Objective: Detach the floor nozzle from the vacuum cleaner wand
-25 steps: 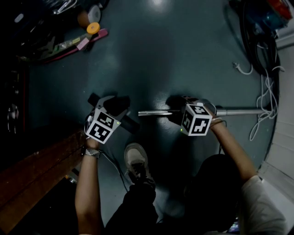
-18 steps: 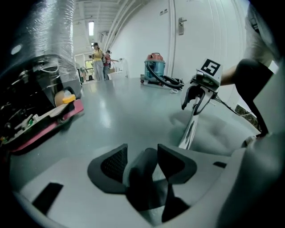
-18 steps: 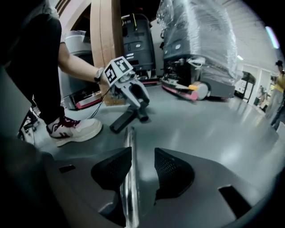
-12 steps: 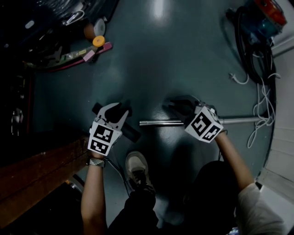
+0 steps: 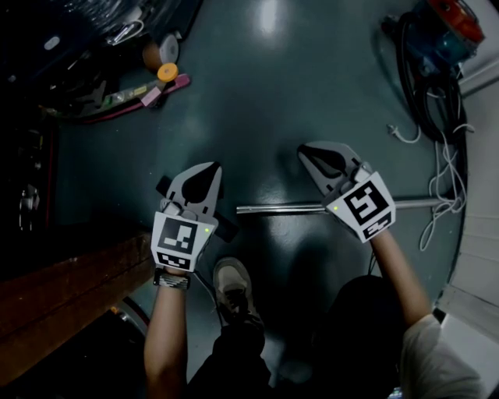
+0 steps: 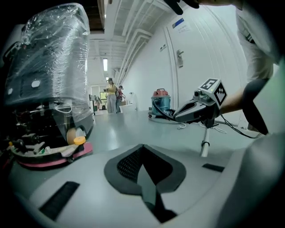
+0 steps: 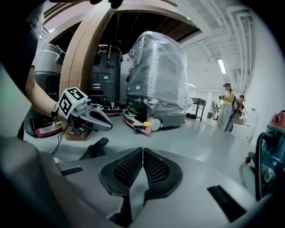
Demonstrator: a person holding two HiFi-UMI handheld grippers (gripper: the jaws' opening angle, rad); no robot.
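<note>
The metal wand (image 5: 366,206) lies flat on the dark floor, its bare left end (image 5: 240,209) pointing at the black floor nozzle (image 5: 225,227). The nozzle is mostly hidden under my left gripper (image 5: 206,173), which hangs above it, shut and empty. My right gripper (image 5: 307,156) hovers over the wand, also shut and empty. Both pairs of jaws have just been closing with nothing between them. In the left gripper view the pads (image 6: 133,162) meet, and beyond them are the right gripper (image 6: 196,108) and the wand's end (image 6: 205,149). The right gripper view shows the nozzle (image 7: 94,149) and the left gripper (image 7: 89,116).
A red and blue vacuum body (image 5: 446,23) with hose and white cables (image 5: 448,167) sits at the top right. A wooden plank (image 5: 70,288) runs along the lower left. Tools and a pink strip (image 5: 148,78) lie upper left by a plastic-wrapped machine (image 6: 49,67). My shoe (image 5: 234,284) stands below the nozzle.
Both grippers have lifted off the floor, the left from the nozzle and the right from the wand. Their jaws went from wide open to shut. Wand and nozzle stay on the floor.
</note>
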